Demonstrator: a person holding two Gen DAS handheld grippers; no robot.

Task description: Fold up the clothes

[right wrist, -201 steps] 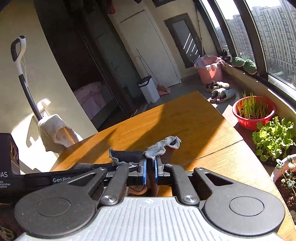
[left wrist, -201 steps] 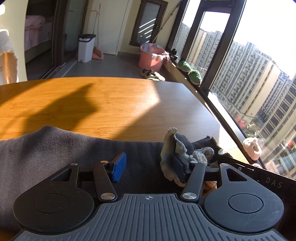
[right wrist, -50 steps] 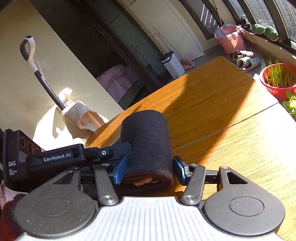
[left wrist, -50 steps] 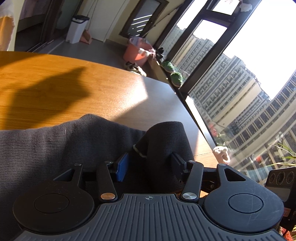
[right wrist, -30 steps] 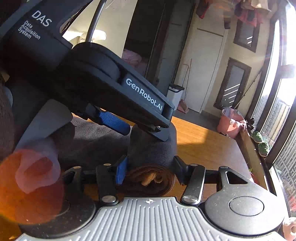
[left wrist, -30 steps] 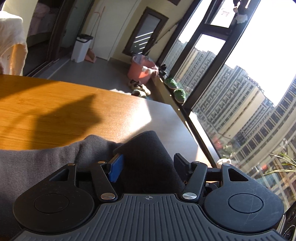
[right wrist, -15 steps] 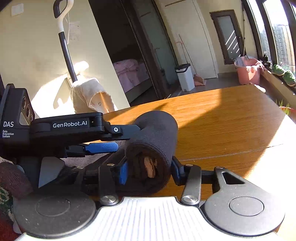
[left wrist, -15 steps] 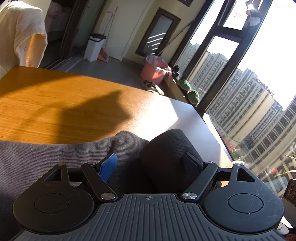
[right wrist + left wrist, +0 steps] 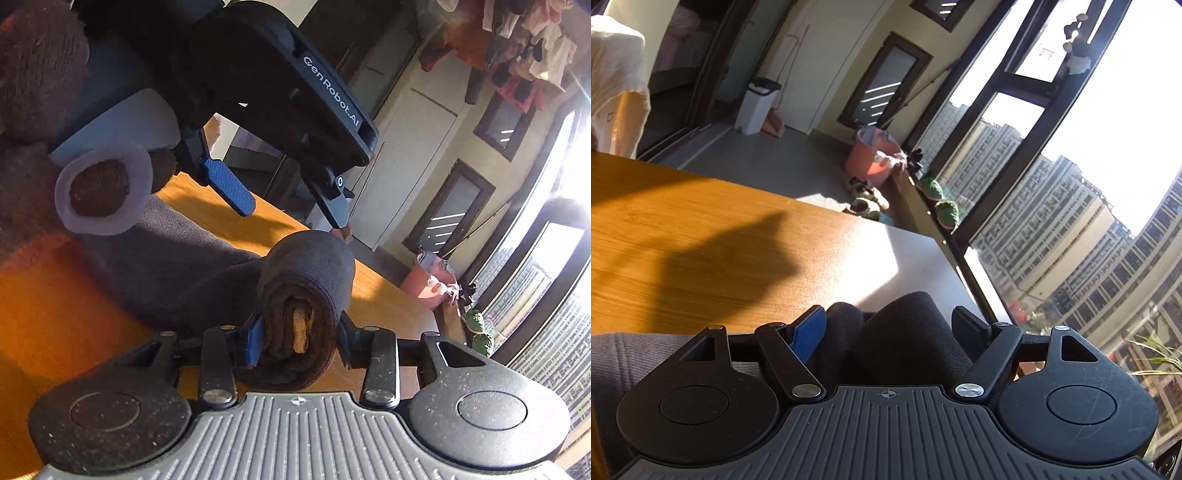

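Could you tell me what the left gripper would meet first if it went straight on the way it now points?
Probably the dark rolled garment: it already sits between the jaws of the left gripper, which are closing. Beyond the roll lies the wooden table, though depth is hard to judge here.

Ahead of you the wooden table (image 9: pixel 701 236) lies bare to its far edge, so a gripper can pass there freely. The grey sweater (image 9: pixel 155 258) covers the near side, and the left gripper (image 9: pixel 291 206) hangs above the rolled sock bundle (image 9: pixel 306 280), blocking a straight lift.
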